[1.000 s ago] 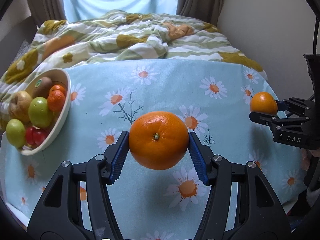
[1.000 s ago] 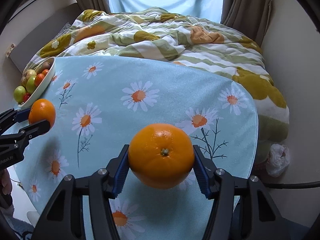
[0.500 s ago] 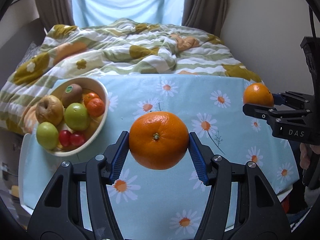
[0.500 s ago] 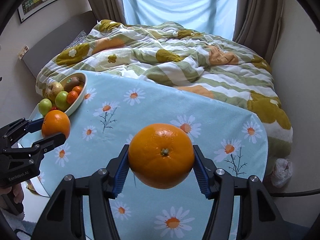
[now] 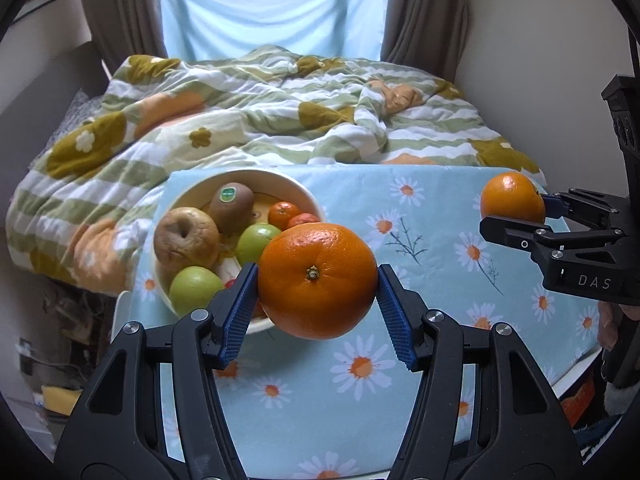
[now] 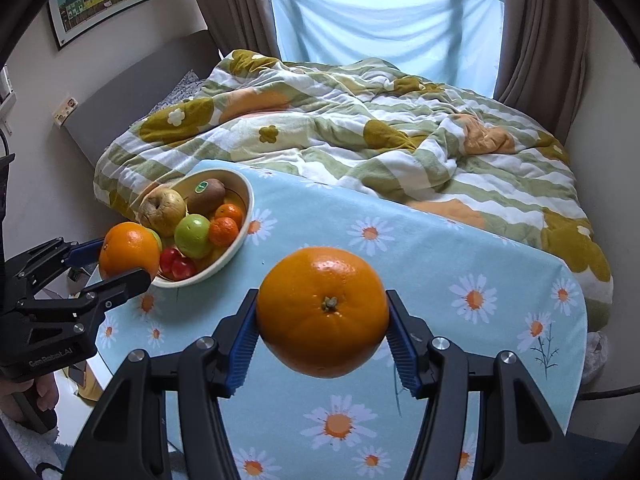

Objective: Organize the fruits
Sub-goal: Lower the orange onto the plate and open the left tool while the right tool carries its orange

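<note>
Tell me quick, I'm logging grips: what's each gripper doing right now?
Left gripper: shut on a round orange, clear of the table.
Right gripper: shut on a second round orange, also lifted.

Glossy dimpled orange (image 5: 318, 280), cloth tablecloth (image 5: 436, 360)

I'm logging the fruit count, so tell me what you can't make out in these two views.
- Bowl contents, left wrist view: the held orange and a blue finger pad cover the near side; the red fruit barely shows.
- Bowl's near-left side, right wrist view: hidden behind the left gripper and its orange.
- Sticker on the kiwi: too small to read.
- Table's near edge: hidden by gripper frames in both views.
</note>
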The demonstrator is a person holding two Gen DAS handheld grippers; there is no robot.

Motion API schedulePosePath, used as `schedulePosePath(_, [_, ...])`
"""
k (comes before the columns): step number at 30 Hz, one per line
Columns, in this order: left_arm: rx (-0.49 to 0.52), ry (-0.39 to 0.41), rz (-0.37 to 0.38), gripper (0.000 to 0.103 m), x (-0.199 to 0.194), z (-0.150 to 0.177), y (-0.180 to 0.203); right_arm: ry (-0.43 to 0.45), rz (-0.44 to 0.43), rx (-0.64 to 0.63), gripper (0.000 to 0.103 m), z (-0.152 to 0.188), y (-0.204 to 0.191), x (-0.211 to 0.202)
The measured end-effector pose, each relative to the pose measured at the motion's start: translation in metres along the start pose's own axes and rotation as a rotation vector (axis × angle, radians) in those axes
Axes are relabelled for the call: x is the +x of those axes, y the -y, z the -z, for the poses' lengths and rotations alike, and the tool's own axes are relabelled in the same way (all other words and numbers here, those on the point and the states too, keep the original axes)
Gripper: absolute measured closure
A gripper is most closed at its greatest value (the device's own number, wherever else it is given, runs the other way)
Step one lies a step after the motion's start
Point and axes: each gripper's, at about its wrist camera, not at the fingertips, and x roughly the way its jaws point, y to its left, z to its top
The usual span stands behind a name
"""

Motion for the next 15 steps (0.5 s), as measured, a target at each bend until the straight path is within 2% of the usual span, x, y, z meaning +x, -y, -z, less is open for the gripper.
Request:
schedulePosePath(7, [0.036,0.007,0.022,0.038,0.009,-0.016,-0.044,0.008,0.009,0.029,0.048,-0.015,-0.038,0.016])
schedulePosePath(15, [0.101,-0.011,0.079,0.038,0.044,-0.037,-0.077,0.004,0.035,0.096,0.048,-0.028,-0.061,0.043])
